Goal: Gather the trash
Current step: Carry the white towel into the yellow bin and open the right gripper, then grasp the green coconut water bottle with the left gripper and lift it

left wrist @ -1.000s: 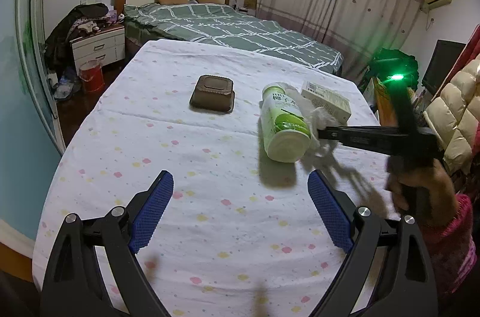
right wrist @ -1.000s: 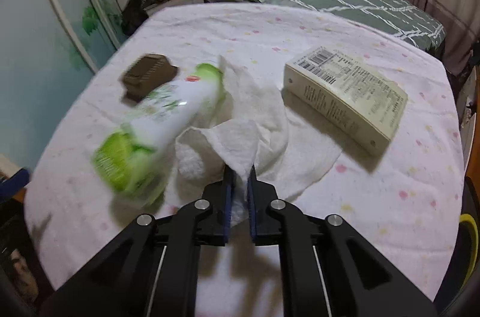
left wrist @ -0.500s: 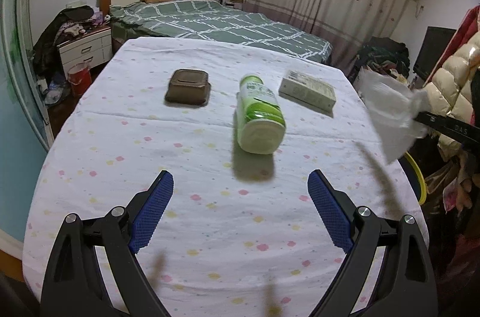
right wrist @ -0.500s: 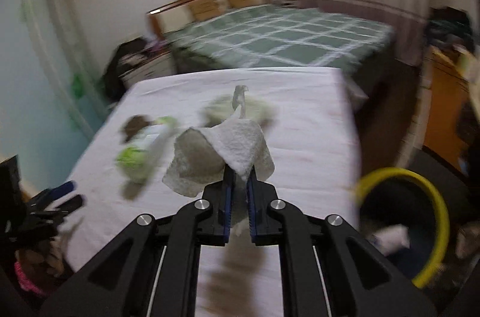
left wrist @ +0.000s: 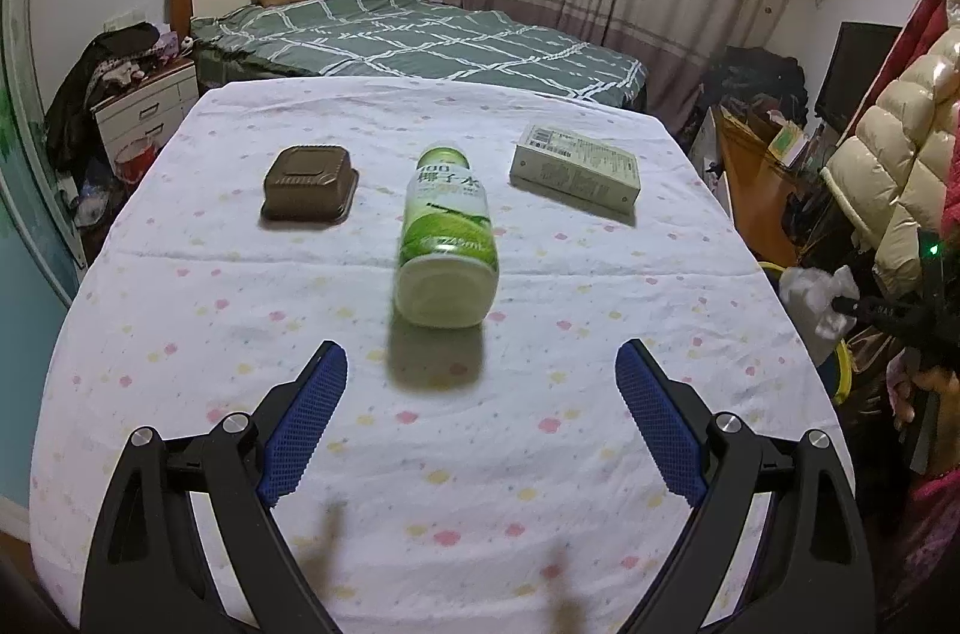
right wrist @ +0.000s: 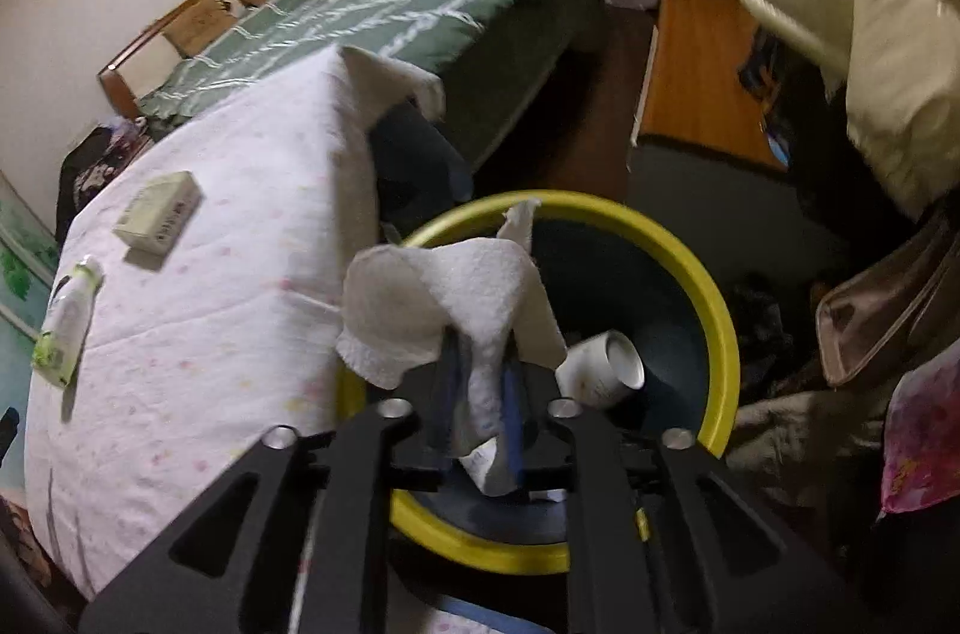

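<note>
Releasing comes now: your right tool [right wrist: 477,394], jaws opening, has the white tissue [right wrist: 447,301] between them above the yellow-rimmed bin [right wrist: 714,310]; let it drop. Left tool [left wrist: 480,415] gapes wide, empty.

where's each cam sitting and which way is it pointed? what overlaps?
Left wrist: on the open left gripper, looking down the table toward the bed; a hand shows at right.
Right wrist: on the right gripper, jaws opening, tissue between them, above the yellow-rimmed bin.
Shared: bottle, box.
</note>
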A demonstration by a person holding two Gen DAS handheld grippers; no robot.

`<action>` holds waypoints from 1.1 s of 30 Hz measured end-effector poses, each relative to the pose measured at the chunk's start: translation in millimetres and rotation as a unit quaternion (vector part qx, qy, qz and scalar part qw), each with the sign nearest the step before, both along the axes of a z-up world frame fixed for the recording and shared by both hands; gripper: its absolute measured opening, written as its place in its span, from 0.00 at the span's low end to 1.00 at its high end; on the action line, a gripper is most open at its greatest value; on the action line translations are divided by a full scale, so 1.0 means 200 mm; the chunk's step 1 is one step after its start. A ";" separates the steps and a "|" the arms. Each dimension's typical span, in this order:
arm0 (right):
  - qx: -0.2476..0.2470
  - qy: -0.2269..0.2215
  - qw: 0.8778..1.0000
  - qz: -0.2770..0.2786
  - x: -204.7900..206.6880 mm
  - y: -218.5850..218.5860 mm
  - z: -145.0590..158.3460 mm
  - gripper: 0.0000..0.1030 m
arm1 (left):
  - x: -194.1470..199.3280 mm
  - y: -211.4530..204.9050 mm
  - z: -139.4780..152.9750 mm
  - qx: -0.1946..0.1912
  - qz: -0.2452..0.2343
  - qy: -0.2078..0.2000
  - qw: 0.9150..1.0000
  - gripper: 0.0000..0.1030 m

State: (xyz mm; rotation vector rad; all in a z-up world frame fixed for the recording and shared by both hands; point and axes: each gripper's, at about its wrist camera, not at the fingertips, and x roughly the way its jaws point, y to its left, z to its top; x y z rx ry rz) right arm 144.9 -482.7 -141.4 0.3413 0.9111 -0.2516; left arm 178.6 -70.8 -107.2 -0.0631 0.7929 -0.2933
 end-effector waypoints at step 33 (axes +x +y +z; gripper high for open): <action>-0.003 -0.011 1.000 0.018 0.00 0.09 -0.04 0.48 | 0.51 -0.10 -0.23 0.028 0.024 0.052 0.998 0.54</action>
